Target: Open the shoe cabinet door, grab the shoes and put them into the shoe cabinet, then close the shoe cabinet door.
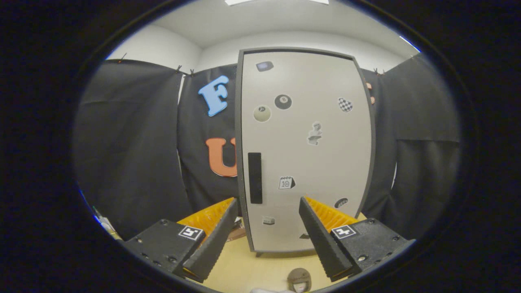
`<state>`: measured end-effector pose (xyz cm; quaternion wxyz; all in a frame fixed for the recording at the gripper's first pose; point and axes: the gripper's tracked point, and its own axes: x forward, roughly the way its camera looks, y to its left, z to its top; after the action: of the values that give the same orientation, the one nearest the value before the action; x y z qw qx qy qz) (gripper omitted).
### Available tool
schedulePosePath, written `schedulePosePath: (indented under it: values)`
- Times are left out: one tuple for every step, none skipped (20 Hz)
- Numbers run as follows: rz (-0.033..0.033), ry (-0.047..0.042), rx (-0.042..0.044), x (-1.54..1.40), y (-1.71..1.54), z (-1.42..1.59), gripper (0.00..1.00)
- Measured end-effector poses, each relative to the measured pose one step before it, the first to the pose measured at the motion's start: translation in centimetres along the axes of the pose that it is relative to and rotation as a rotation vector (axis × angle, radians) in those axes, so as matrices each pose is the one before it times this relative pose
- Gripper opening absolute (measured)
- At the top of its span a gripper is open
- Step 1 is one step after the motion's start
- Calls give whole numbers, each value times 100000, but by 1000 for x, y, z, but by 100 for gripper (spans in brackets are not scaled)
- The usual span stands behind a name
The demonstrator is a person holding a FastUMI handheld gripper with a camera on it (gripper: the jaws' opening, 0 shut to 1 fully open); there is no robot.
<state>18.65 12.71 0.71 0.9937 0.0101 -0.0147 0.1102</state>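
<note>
Here the claw (267,203) is spread wide (gripping nothing), facing the shut shoe cabinet door (305,150).

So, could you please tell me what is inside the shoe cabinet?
That cannot be seen: the shoe cabinet has its door closed, covering the interior. The open tongs hold nothing, short of its dark handle.

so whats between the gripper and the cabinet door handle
Nothing: in the gripper view the open gripper faces the shut door, and the stretch to the handle is bare air above the tabletop.
</note>
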Motion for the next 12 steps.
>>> schedulePosePath:
  values:
    - [832,350,422,1356,260,-124,100]
    - [186,117,-74,1602,239,-96,100]
    - [-9,259,-476,1530,120,-32,100]
    - [-22,-158,-609,1477,169,-148,100]
    - [-395,126,-342,1310,62,-84,100]
    - [126,-184,-208,1235,168,-13,100]
    - [-271,302,-517,1264,43,-39,100]
    - [-547,199,-226,1018,-88,-135,100]
    - [347,-326,1315,855,33,56,100]
    - [296,338,984,791,108,12,100]
    - [-328,153,-125,567,-94,-27,100]
    - [-277,-259,-458,535,-73,72,100]
